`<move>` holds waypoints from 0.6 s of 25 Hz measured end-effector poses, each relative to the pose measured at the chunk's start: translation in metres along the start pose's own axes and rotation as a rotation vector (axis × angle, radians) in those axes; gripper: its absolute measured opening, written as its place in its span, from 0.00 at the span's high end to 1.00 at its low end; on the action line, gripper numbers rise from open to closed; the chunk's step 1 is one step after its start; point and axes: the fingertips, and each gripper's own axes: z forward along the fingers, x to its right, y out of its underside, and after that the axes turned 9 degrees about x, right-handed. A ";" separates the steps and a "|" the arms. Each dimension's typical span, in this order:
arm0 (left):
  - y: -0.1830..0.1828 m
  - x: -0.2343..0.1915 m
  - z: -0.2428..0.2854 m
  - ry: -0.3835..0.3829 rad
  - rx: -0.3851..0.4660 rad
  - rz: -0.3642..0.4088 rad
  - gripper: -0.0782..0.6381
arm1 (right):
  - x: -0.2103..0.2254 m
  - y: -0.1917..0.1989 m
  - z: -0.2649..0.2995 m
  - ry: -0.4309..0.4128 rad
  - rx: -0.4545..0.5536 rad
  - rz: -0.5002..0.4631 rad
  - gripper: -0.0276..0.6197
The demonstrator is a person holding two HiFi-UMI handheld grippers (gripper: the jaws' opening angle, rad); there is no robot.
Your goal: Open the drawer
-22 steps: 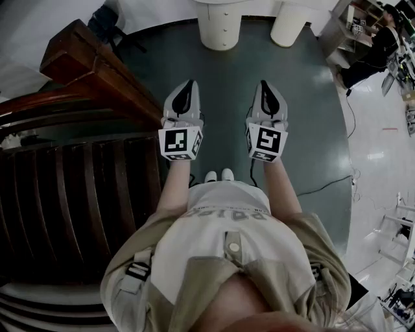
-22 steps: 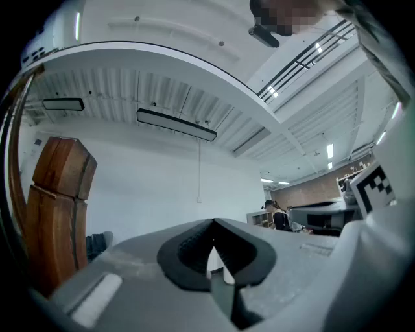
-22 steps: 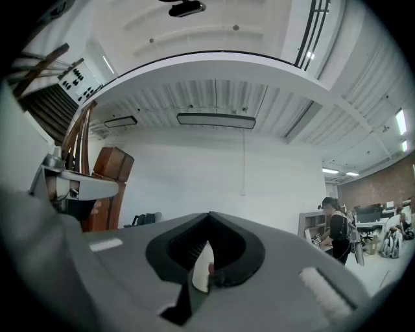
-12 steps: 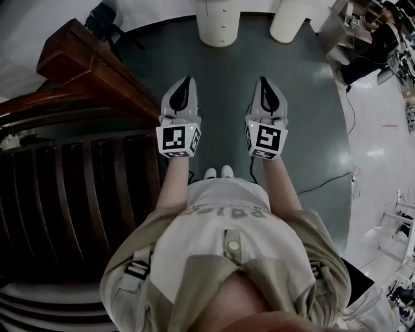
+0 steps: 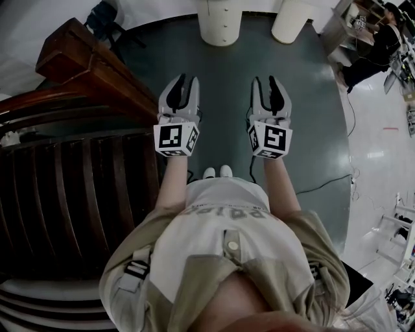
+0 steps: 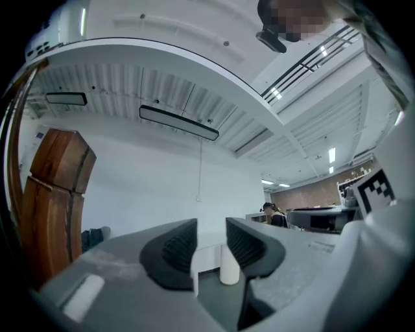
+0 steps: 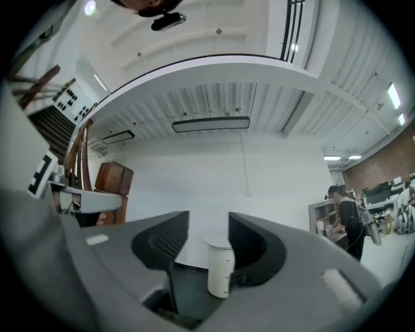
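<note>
No drawer front is plainly visible. A white round cabinet with small knobs stands on the dark green floor ahead, and a second white pillar stands to its right. In the head view, my left gripper and right gripper are held level side by side in front of the person's body, well short of the cabinet. Both are open with nothing between the fingers. The left gripper view shows its jaws framing the white pillar far off. Between the right gripper's jaws appears a white cylinder.
A dark wooden staircase with a heavy newel post fills the left side. A person works by shelves at the far right. A black cable lies on the floor to the right of my feet.
Both grippers' jaws were shut to a point in the earlier frames and now stand apart. The hands have stayed in about the same place.
</note>
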 end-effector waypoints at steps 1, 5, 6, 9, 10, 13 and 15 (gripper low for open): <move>0.002 0.000 0.002 0.002 -0.010 -0.009 0.64 | 0.000 0.002 0.001 -0.016 -0.003 0.014 0.58; 0.010 -0.003 0.005 -0.010 -0.046 -0.022 0.43 | 0.003 0.006 0.005 -0.034 -0.015 0.017 0.38; 0.011 -0.004 0.005 -0.012 -0.049 -0.023 0.43 | 0.003 0.008 0.006 -0.033 -0.020 0.014 0.38; 0.014 -0.007 0.006 -0.016 -0.054 -0.020 0.43 | 0.003 0.014 0.008 -0.032 -0.036 0.009 0.38; 0.014 -0.008 0.007 -0.017 -0.056 -0.019 0.43 | 0.004 0.015 0.008 -0.032 -0.040 0.007 0.38; 0.017 -0.006 0.010 -0.024 -0.064 -0.018 0.43 | 0.009 0.018 0.008 -0.035 -0.053 -0.005 0.38; 0.019 -0.004 0.012 -0.029 -0.073 -0.019 0.43 | 0.015 0.019 0.007 -0.040 -0.067 -0.021 0.38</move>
